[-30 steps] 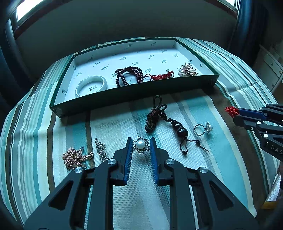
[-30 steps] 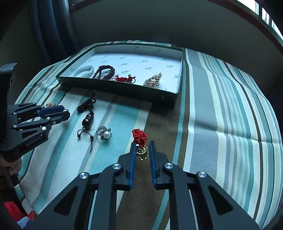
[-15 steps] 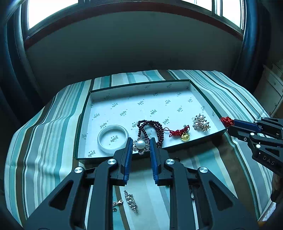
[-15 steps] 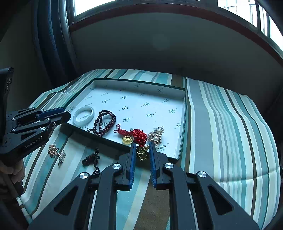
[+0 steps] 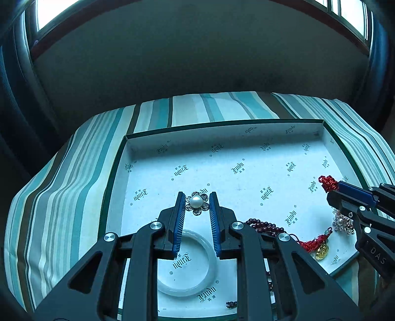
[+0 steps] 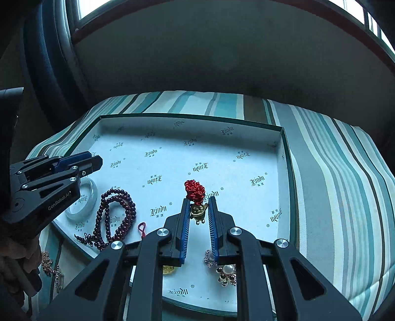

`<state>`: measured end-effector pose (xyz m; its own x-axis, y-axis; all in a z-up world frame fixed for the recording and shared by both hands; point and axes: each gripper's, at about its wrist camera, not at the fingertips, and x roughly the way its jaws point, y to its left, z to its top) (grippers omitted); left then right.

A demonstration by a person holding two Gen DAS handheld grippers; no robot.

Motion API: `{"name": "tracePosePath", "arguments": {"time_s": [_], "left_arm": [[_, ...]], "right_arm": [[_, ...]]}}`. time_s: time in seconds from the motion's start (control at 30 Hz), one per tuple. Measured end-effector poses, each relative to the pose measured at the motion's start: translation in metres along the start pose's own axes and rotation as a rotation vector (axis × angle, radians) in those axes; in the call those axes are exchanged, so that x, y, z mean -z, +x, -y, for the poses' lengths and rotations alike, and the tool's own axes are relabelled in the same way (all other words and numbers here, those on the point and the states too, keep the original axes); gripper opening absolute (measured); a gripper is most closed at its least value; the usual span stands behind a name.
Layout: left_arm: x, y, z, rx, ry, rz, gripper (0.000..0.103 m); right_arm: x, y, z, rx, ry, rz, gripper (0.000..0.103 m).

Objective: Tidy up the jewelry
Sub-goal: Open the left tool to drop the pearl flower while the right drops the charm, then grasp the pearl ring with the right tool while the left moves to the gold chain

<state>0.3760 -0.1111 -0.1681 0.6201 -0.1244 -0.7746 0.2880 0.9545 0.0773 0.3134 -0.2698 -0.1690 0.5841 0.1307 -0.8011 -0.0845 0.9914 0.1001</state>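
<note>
You are holding both grippers tilted down over the white-lined box (image 5: 246,153), left fingers (image 5: 178,217) clamping the pearl flower brooch (image 5: 196,203) flat, right fingers (image 6: 185,219) clamping the red-knotted gold charm (image 6: 196,197), knot pointing far.

It looked like a room in a home. A striped cloth (image 5: 81,177) covered the table below a window (image 5: 54,10) framed by dark curtains (image 6: 47,64).
</note>
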Motion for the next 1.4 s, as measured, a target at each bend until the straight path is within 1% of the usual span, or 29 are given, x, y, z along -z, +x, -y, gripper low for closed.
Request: {"name": "tracePosePath", "arguments": {"time_s": [0.1,0.2,0.23,0.27,0.3,0.33,0.37,0.4,0.43,0.5,0.63,0.73,0.8,0.9,1.03,1.17,1.27,1.4], "left_arm": [[0.0,0.016,0.0,0.005,0.004,-0.043,0.02],[0.001,0.023,0.001,0.002,0.0,-0.063,0.021],[0.002,0.024,0.002,0.001,0.001,-0.064,0.023],[0.003,0.024,0.002,0.001,0.0,-0.066,0.031],[0.003,0.024,0.002,0.002,-0.001,-0.065,0.037],[0.004,0.025,0.002,0.001,-0.002,-0.065,0.04],[0.004,0.024,0.002,0.0,-0.004,-0.065,0.044],[0.005,0.023,0.001,0.0,-0.005,-0.063,0.045],[0.005,0.021,0.001,-0.001,-0.007,-0.062,0.047],[0.006,0.015,-0.001,-0.002,-0.013,-0.051,0.055],[0.007,-0.007,-0.005,-0.008,-0.023,-0.017,0.057],[0.014,-0.031,-0.009,-0.023,-0.026,0.021,0.063],[0.022,-0.046,-0.01,-0.027,-0.028,0.037,0.063],[0.037,-0.064,-0.012,-0.024,-0.037,0.042,0.063],[0.061,-0.084,-0.015,-0.035,-0.039,0.034,0.063],[0.085,-0.101,-0.016,-0.048,-0.037,0.021,0.063],[0.103,-0.112,-0.016,-0.064,-0.026,0.012,0.063],[0.125,-0.121,-0.019,-0.066,-0.039,-0.013,0.063]], "right_arm": [[0.001,0.009,0.001,0.011,0.001,-0.016,0.015],[0.002,0.012,0.001,0.021,0.0,-0.021,0.016],[0.002,0.013,0.001,0.018,0.001,-0.024,0.016],[0.002,0.014,0.001,0.016,0.002,-0.026,0.016],[0.003,0.014,0.002,0.019,0.002,-0.026,0.019],[0.003,0.014,0.002,0.022,0.003,-0.026,0.023],[0.003,0.014,0.003,0.022,0.007,-0.025,0.031],[0.003,0.013,0.004,0.023,0.012,-0.021,0.036],[0.003,0.011,0.004,0.024,0.015,-0.016,0.037],[0.002,0.004,0.003,0.027,0.011,-0.001,0.037],[0.003,-0.017,-0.003,0.025,-0.002,0.027,0.037],[0.008,-0.037,-0.007,0.035,-0.013,0.047,0.037],[0.014,-0.049,-0.01,0.027,-0.013,0.049,0.037],[0.028,-0.065,-0.016,0.028,-0.027,0.047,0.037],[0.051,-0.079,-0.025,0.02,-0.043,0.015,0.037],[0.075,-0.088,-0.033,0.025,-0.058,-0.018,0.037],[0.09,-0.09,-0.035,0.014,-0.043,-0.043,0.037],[0.107,-0.092,-0.037,0.014,-0.029,-0.063,0.037]]}}
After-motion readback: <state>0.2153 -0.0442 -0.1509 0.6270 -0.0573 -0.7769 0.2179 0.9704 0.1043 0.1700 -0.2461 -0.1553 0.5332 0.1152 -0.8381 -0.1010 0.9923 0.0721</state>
